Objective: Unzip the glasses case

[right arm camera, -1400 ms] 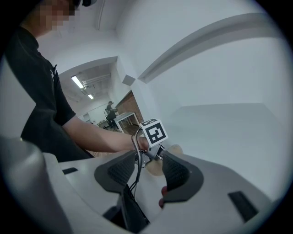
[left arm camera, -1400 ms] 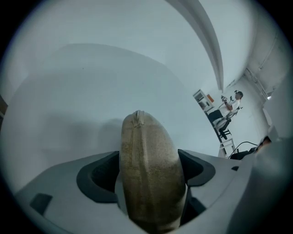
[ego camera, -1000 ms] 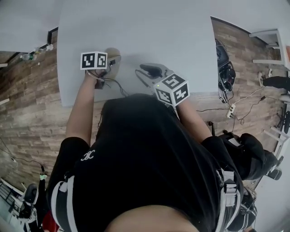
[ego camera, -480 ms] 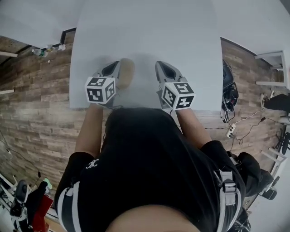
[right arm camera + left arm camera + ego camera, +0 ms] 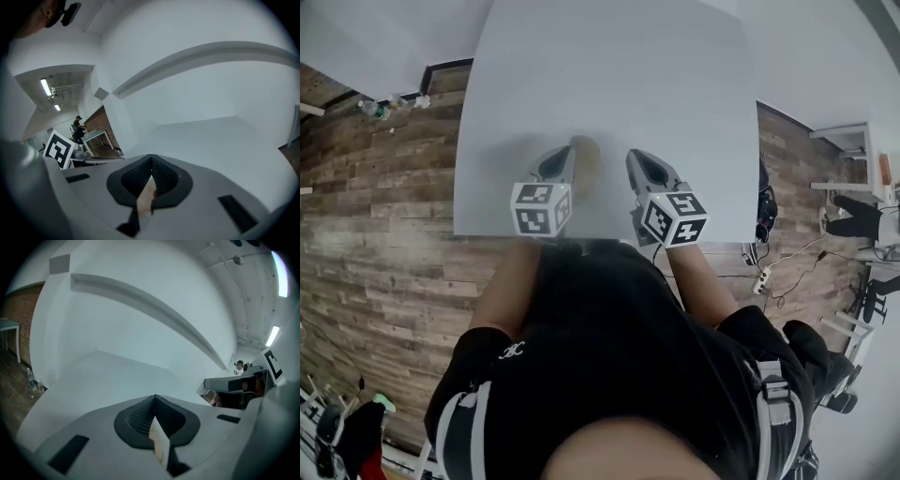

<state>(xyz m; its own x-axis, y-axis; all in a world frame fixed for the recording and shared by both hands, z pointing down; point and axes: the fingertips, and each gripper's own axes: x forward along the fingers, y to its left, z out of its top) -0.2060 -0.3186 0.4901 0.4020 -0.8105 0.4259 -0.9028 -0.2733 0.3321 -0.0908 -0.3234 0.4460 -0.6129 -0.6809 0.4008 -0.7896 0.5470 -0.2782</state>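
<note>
The tan glasses case [image 5: 585, 165] lies on the white table [image 5: 609, 75], lengthwise away from me. My left gripper [image 5: 555, 165] hovers just left of it, jaws shut; whether it touches the case is unclear. To the case's right, apart from it, my right gripper [image 5: 645, 169] is shut as well. In the left gripper view the left gripper [image 5: 154, 401] has its dark pads together, and only a thin pale tan sliver shows in the slit below them. The right gripper [image 5: 151, 161] looks the same in the right gripper view. The case appears in neither gripper view.
The table's near edge [image 5: 487, 234] runs just in front of my body, with wood floor [image 5: 384, 187] to the left. Cables and a power strip [image 5: 761, 279] lie on the floor at the right. White walls stand beyond the table.
Both grippers' jaws have closed. The left gripper has come off the case and risen, and the right has moved out over the table. They now flank the case side by side.
</note>
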